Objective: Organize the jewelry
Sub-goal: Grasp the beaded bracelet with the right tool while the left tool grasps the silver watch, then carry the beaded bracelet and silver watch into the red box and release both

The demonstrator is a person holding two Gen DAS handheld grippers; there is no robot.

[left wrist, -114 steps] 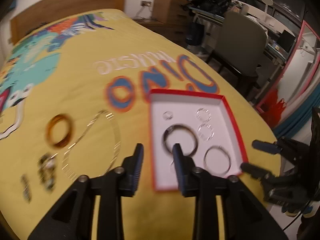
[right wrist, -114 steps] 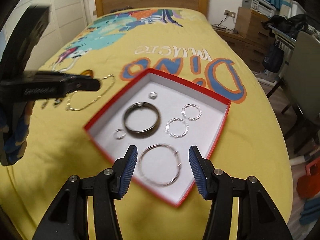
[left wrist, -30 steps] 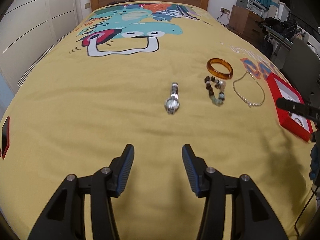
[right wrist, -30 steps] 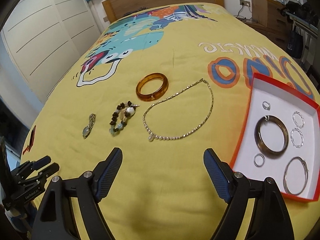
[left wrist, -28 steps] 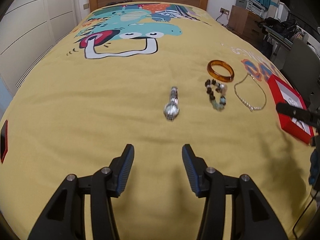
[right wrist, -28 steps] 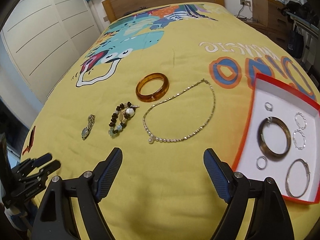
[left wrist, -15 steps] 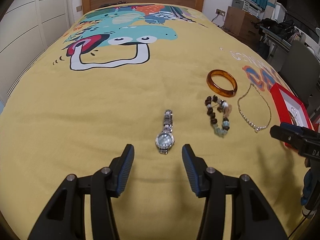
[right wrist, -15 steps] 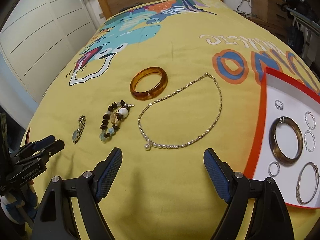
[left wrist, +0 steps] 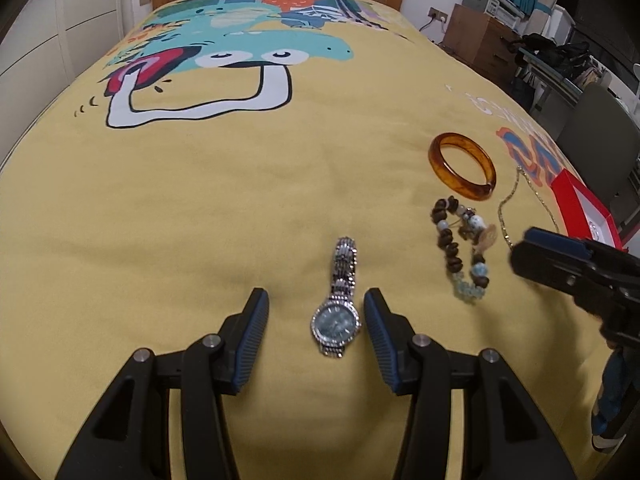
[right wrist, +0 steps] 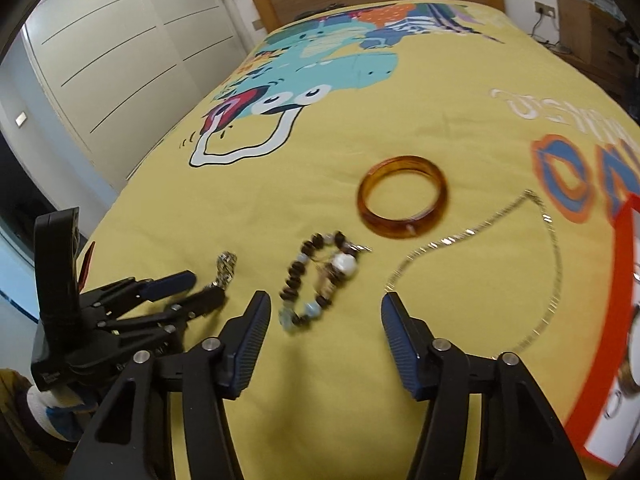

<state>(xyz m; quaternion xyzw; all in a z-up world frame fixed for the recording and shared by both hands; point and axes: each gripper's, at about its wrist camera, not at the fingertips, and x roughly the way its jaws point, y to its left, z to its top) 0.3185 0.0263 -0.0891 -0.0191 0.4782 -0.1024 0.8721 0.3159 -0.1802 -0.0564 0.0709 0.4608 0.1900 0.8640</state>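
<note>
Left gripper [left wrist: 315, 322] apart around watch [left wrist: 338, 314], not pinching. Right gripper [right wrist: 322, 326] just narrowed, apart by bead bracelet [right wrist: 318, 282] beside watch. Next, probably: pinch watch gently.

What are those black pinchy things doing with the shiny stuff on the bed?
A person is tidying jewelry on the yellow bedspread with tongs in each hand. The left tongs are open around the silver watch but not squeezing it. The right tongs have just been closing, still open, near the beaded bracelet, which lies partly between them. The amber bangle and chain necklace lie loose. Some rings sit in the red box.
</note>
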